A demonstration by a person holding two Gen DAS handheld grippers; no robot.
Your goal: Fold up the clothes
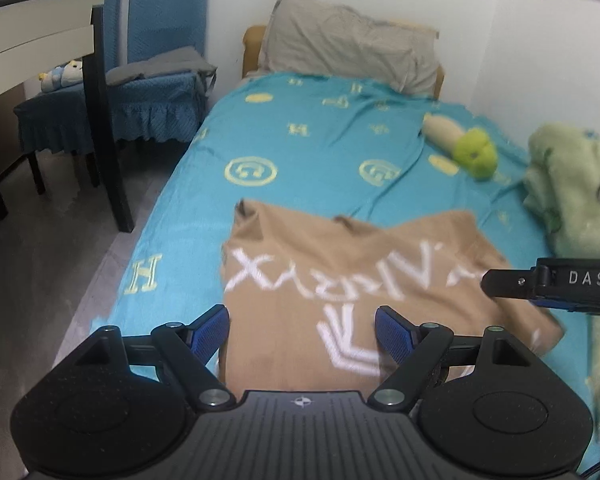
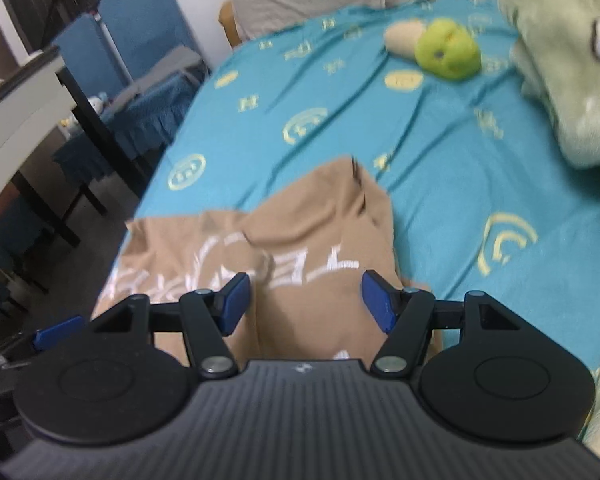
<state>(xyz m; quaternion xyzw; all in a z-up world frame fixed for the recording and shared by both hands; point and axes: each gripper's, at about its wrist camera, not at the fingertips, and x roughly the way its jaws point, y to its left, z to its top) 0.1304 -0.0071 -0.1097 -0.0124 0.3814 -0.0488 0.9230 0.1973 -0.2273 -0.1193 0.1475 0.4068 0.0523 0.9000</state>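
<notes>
A tan T-shirt (image 1: 340, 280) with white lettering lies on the teal bedspread (image 1: 320, 140), its near end toward me; it also shows in the right wrist view (image 2: 320, 232), with one part folded over. My left gripper (image 1: 302, 332) is open above the shirt's near left part, nothing between its blue pads (image 1: 212, 332). My right gripper (image 2: 304, 300) is open above the shirt's right part, empty. Its black body enters the left wrist view (image 1: 548, 280) from the right edge.
A pale green fleece blanket (image 1: 576, 188) is piled at the bed's right. A green and beige plush toy (image 1: 468, 148) lies beyond the shirt. A grey pillow (image 1: 348, 48) is at the headboard. Blue-covered chairs (image 1: 156, 80) and a table (image 1: 40, 40) stand left of the bed.
</notes>
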